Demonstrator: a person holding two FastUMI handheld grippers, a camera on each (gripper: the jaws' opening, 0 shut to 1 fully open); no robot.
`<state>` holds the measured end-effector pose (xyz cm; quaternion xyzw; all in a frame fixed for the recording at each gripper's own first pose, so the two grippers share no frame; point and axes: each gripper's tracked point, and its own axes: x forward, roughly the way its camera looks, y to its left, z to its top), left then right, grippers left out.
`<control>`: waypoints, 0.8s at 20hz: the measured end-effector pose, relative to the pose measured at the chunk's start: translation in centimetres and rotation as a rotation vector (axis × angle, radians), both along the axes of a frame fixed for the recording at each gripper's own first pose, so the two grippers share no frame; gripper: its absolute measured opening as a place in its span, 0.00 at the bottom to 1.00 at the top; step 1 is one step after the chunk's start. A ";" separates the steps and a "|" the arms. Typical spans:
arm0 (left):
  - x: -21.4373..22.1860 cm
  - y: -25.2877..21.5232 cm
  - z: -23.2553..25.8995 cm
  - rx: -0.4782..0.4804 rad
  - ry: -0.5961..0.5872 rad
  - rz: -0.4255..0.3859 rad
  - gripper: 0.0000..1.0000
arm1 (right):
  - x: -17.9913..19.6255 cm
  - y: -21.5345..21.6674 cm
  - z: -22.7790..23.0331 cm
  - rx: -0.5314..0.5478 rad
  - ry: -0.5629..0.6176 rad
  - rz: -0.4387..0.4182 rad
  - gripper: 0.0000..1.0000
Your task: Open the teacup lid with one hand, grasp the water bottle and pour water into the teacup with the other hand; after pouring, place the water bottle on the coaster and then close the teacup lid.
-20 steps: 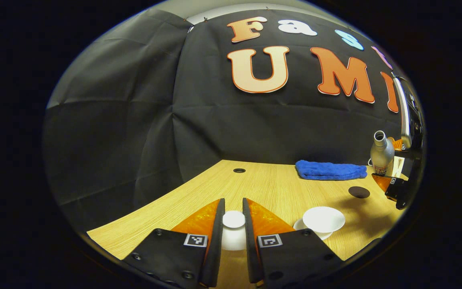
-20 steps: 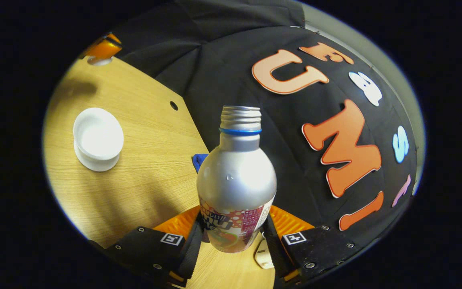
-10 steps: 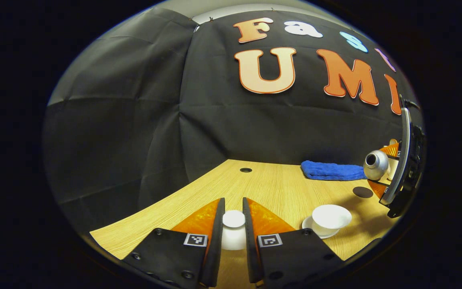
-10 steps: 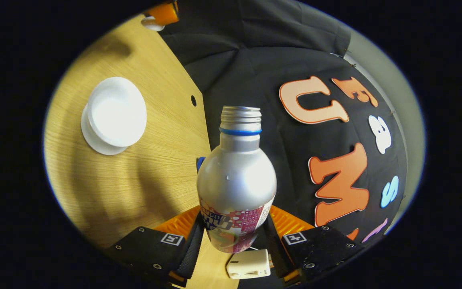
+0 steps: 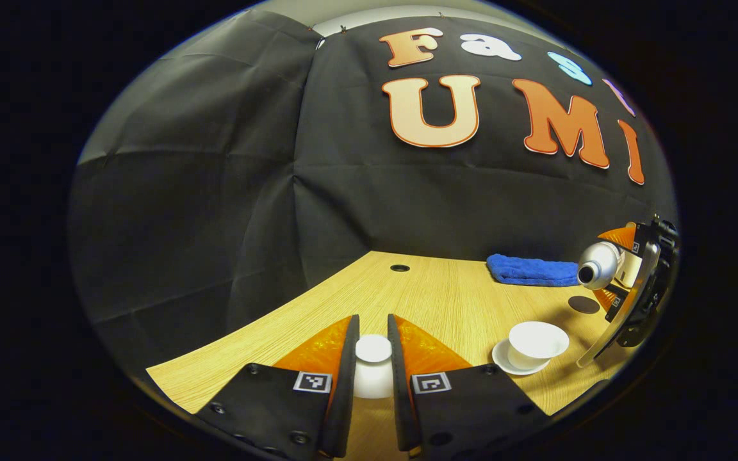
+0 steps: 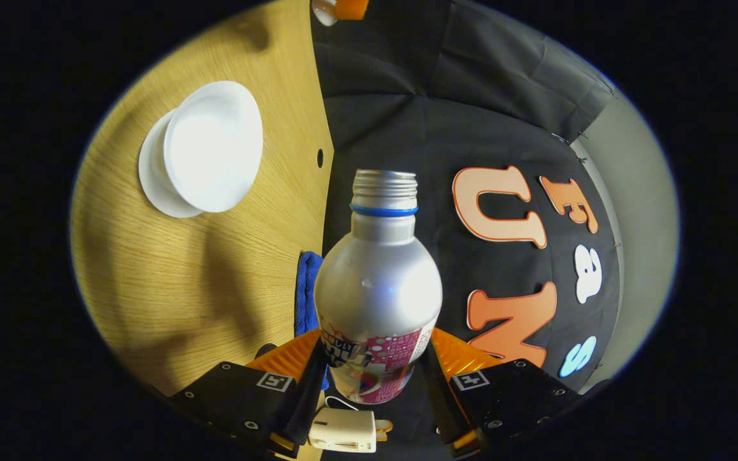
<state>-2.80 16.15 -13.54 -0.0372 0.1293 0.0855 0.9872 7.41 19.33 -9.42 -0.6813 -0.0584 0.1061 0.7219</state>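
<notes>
Left gripper view: the left claw [image 5: 373,371] sits low over the wooden worktop [image 5: 433,301], its two fingers clamped on the white lid [image 5: 373,366] of the teacup.
Teacup: an open white cup [image 5: 537,342] on its saucer [image 5: 503,357], ahead and to the right of the left claw, well apart from it.
Right claw from afar: at the far right of this view, the right claw [image 5: 625,282] holds a silver bottle [image 5: 596,264] tipped over on its side, mouth pointing toward the cup, above and beyond it.
Coaster: a dark round disc [image 5: 583,305] on the worktop, beyond the cup, below the tipped bottle.
Cloth: a folded blue towel [image 5: 529,270] farther back, near the wall.
Right gripper view: the right claw [image 6: 374,378] is clamped on the bottle [image 6: 378,288] at its printed label, open threaded mouth pointing away.
Cup from here: the white cup [image 6: 214,146] and saucer [image 6: 151,176] lie up and to the left of the bottle's mouth.
Small item: a cream plug-like block [image 6: 342,430] shows below the bottle, between the fingers.
</notes>
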 end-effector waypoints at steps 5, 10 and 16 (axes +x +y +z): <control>-0.3 0.3 0.0 -0.001 -0.003 0.004 0.31 | 0.3 1.2 0.5 -0.102 -0.051 0.044 0.75; -0.5 0.5 -0.2 -0.006 -0.005 0.010 0.31 | 0.5 1.3 1.2 -0.175 -0.093 0.079 0.75; -0.7 0.7 -0.2 -0.008 -0.007 0.012 0.31 | 0.5 1.7 2.1 -0.240 -0.161 0.110 0.75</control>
